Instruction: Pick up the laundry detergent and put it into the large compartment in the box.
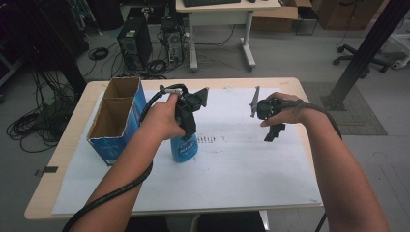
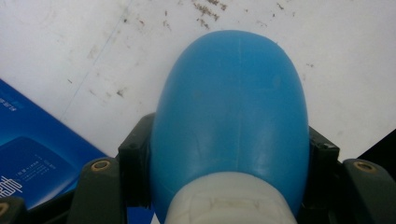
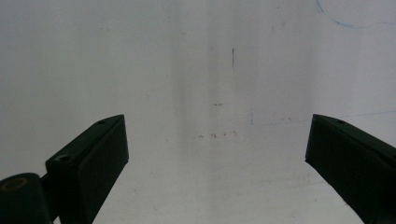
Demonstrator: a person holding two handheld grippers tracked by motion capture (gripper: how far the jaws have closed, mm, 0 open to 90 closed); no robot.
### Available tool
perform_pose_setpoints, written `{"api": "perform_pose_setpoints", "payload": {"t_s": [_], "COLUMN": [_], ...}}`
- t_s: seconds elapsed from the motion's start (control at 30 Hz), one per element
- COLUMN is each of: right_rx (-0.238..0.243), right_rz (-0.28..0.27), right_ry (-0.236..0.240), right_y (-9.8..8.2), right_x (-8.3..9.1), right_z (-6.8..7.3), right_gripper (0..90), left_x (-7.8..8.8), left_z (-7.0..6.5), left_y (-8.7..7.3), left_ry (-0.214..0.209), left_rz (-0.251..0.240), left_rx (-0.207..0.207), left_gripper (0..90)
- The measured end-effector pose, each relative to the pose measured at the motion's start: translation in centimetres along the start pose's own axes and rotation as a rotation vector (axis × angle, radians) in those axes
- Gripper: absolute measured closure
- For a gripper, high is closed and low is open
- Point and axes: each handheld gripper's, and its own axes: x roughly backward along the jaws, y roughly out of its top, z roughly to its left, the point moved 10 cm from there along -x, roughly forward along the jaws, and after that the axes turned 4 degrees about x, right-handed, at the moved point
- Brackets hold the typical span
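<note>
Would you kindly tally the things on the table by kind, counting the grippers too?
Blue bottle: 1
Open blue cardboard box: 1
White paper sheet: 1
Grippers: 2, the left gripper shut on the bottle, the right gripper open over the sheet
Total: 5
</note>
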Motion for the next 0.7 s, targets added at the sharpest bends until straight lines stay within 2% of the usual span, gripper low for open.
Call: {"api": "perform_pose_setpoints", "payload": {"t_s": [0.33, 0.53, 0.7], "right_rx": [-0.001, -0.006, -0.003], "right_rz": [0.000, -0.003, -0.009], "right_ry": [-0.003, -0.007, -0.014], "right_y": [0.0, 0.0, 0.1], "right_x": [0.2, 0.5, 0.7], "right_z": [0.2, 0.3, 0.4], "right_gripper": [5.8, 5.8, 5.9], "left_x": [0.2, 1.6, 3.5], "left_z": [-0.2, -0.8, -1.1], "left_y": [-0.1, -0.5, -0.8], "left_ry": [-0.007, -0.044, -0.018], "left_rz": [-0.017, -0.032, -0.027], "left_rx": [-0.013, -0.020, -0.026], "left_gripper": [37.5, 37.5, 37.5]}}
